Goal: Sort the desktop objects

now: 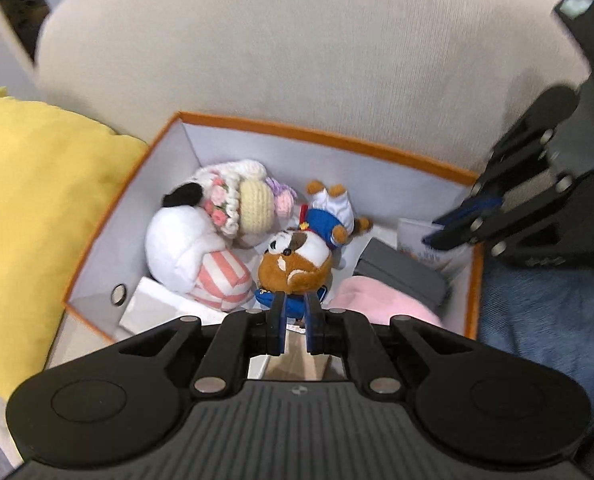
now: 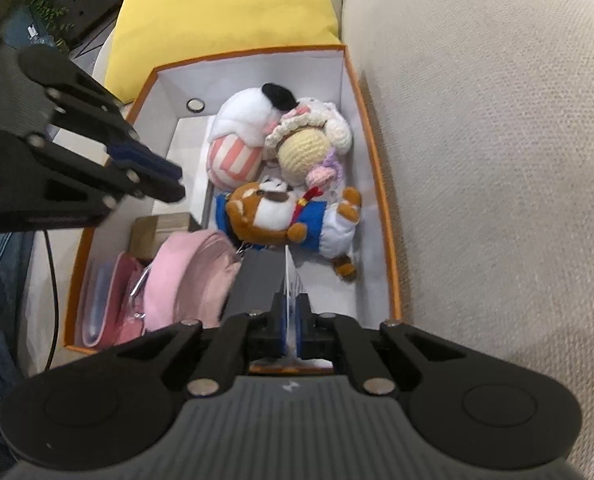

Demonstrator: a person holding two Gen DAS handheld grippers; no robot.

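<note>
Right wrist view shows the right gripper (image 2: 292,330) clamped on a thin white card (image 2: 290,280) standing on edge at the near end of the orange-rimmed white cardboard box (image 2: 377,152). Just beyond its fingertips lies the brown bear plush in blue-and-white sailor clothes (image 2: 293,220), with a pink fabric pouch (image 2: 189,276) to the left. Farther in rest a white plush with pink-striped body (image 2: 237,148) and a crocheted cream doll (image 2: 305,148). Left gripper (image 1: 296,322) hovers over the box's other end, jaws slightly apart, holding nothing. Behind sits a yellow cushion (image 2: 225,4).
</note>
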